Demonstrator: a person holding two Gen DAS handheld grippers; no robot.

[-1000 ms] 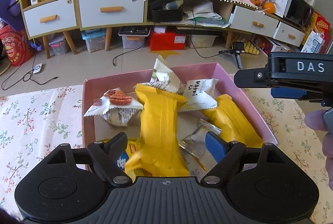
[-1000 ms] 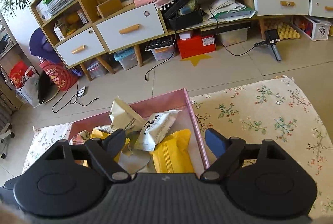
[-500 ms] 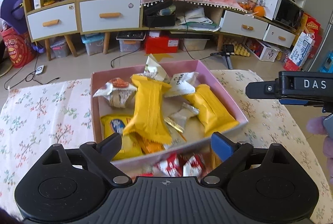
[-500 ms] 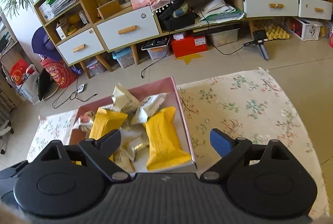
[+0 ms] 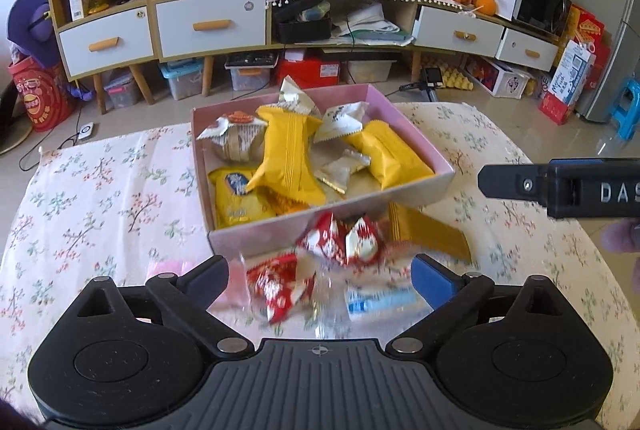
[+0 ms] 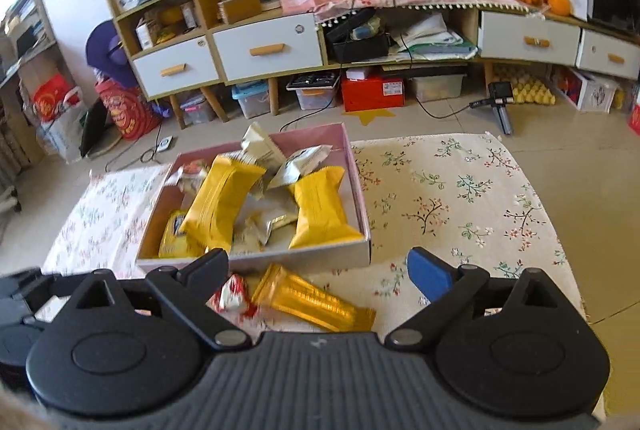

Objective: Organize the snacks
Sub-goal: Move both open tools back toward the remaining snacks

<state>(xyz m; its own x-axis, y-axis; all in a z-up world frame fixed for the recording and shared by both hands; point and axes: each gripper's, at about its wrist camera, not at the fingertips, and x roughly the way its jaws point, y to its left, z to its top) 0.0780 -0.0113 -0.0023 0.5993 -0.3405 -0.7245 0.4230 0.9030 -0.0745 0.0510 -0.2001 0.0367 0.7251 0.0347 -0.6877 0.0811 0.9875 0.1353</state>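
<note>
One shallow pink box (image 5: pixel 416 186) sits on the surface, which is draped in a floral cloth (image 5: pixel 100 198). Inside it lie two long, puffy yellow packets (image 5: pixel 290 158), a flatter yellow packet with a blue emblem (image 5: pixel 234 200), about three white crinkled wrappers (image 5: pixel 340 116), a small silvery one (image 5: pixel 342 170) and a round paper-wrapped cake (image 5: pixel 234 140).

Outside the box, just beside its near wall, lie two red-and-white foil wrappers (image 5: pixel 340 238) (motion blur softens them), a flat golden bar (image 6: pixel 312 300) and a small blue-and-white packet (image 5: pixel 380 304).

The left claw (image 5: pixel 320 278) is spread wide with nothing pinched; its jaws have just been opening, and the loose wrappers lie below the gap between them. The right claw (image 6: pixel 318 272) is likewise spread, its jaws also just opening, empty, with the golden bar lying on the cloth below the gap. Its dark body shows at the right edge of the left wrist view, beside part of a hand (image 5: pixel 620 242)
</note>
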